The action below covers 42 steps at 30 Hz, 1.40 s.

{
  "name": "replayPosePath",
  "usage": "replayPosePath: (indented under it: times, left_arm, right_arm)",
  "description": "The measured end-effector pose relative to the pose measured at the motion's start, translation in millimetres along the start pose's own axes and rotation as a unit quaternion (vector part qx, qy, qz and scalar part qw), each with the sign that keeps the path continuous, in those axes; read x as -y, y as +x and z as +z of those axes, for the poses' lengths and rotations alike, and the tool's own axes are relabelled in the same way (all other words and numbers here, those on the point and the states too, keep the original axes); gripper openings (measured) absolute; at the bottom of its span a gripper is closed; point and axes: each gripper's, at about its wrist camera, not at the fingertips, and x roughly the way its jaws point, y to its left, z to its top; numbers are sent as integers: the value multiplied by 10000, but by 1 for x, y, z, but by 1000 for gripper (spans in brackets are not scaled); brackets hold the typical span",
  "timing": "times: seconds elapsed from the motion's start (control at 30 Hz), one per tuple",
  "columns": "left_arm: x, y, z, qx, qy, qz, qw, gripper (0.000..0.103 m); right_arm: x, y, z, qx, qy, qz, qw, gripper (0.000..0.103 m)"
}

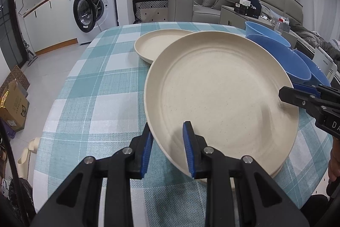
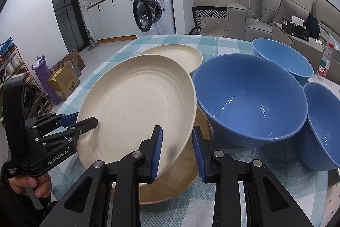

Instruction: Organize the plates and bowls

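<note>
Holding a cream plate (image 1: 221, 95) by opposite rims: left tool (image 1: 167, 131) closed on the near edge, right tool (image 2: 177, 131) clamped on the edge closest to the nearest blue bowl (image 2: 250, 99). Carried tilted, side toward that bowl higher, directly over a lower plate (image 2: 170, 188) lying on the desk (image 1: 95, 99) just left of the bowl. Apparently stacking plates, with a far plate (image 1: 157, 42) waiting behind and left of the bowl.

To finish the step well:
- Level the plate first, dropping the side next to the bowl until both rims sit even.
- Centre over the lower plate before descending; judging by the right wrist view, slightly offset away from the bowl for now.
- Mind the bowl's wall: the raised rim looks almost touching it, so a sideways nudge could shove it.
- Lower both tools together, and open only once the plate rests flat.

Seen only from the right wrist: the shaded gap between the two plates, all three blue bowls with two more right of and behind the nearest, and a hand (image 2: 36, 184) on the left tool's handle. Seen better from the left wrist: the held plate's whole face, and only a sliver of the plate below.
</note>
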Motion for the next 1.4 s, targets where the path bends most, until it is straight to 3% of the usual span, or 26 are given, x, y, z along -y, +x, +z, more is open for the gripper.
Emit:
replayPosePath:
  times: [1.4]
  left_arm:
    - [12, 7, -6, -146, 226, 60, 9996, 26]
  right_arm:
    - [10, 16, -16, -261, 88, -132, 9995, 31]
